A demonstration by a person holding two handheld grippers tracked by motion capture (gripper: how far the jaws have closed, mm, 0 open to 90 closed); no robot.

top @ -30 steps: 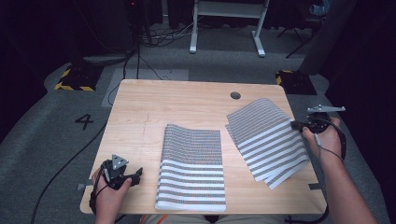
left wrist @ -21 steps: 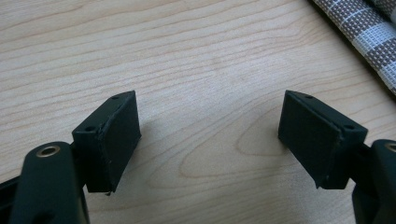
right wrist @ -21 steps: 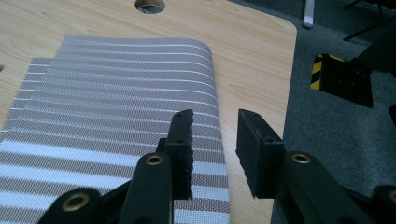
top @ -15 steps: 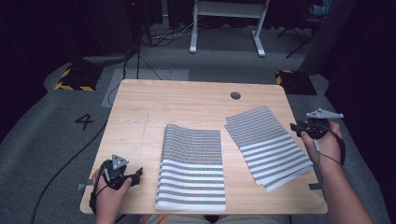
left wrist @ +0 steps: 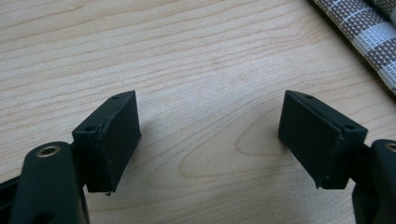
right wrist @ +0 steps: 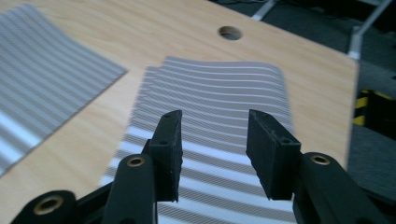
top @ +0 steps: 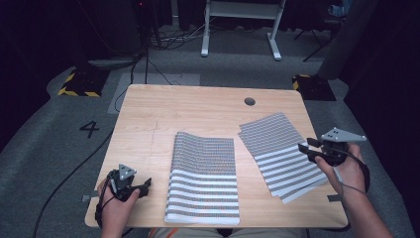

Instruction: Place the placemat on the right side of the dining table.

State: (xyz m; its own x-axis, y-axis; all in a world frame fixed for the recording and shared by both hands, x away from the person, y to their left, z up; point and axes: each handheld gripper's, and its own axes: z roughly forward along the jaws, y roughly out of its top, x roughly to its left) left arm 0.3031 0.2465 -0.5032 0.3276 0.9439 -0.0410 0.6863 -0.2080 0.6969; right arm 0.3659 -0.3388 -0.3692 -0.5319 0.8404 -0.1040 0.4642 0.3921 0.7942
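Where the right gripper (top: 308, 148) has just been opening, nothing between its jaws, the right striped cloth (top: 282, 151) lies centre-right, long axis upper-left to lower-right, flatter than before; left gripper (top: 143, 186) released.

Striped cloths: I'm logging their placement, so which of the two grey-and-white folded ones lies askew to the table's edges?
The grey-and-white striped cloth on the right, by the right gripper. The middle striped cloth lies square to the front edge.

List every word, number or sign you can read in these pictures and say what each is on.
"4" - a large dark numeral on the grey floor, left of the table.
Yellow and black hazard stripes, no wording, mark a floor plate beyond it.
The striped cloths and both grippers carry no readable text.
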